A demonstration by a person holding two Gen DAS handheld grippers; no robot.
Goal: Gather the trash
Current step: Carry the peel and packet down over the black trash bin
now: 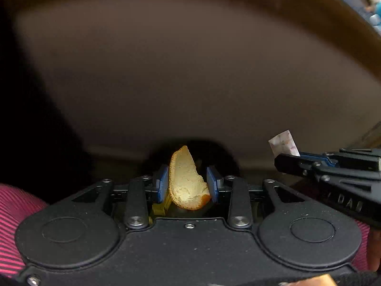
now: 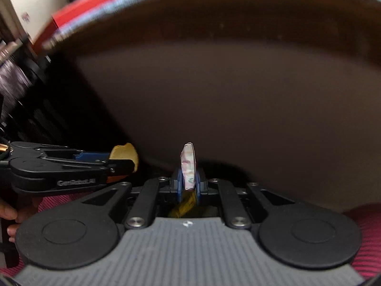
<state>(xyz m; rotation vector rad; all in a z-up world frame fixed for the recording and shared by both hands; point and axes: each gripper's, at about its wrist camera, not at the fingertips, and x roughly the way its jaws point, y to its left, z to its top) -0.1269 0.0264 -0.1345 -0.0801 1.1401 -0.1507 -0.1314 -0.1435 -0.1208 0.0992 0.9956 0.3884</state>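
Both tools hung just above the dark bin (image 1: 166, 59): left tool (image 1: 188, 183) pinched orange peel (image 1: 187, 181), right tool (image 2: 189, 181) nearly closed w/ a folded wrapper (image 2: 188, 166), peel at left.

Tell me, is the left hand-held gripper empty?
No, the left hand-held gripper is shut on a piece of orange peel between its blue pads.

Right gripper (image 2: 188, 178): blue pads closed on a folded paper wrapper (image 2: 188, 165), white with pink and green print, standing edge-on above the fingertips. Left gripper (image 2: 123, 162): off to its left, gripping a piece of orange peel (image 2: 125, 152). Bin (image 2: 238, 95): dark brown interior ahead of both, blue rim. Striped magenta fabric (image 2: 366, 233): beneath, at the right.
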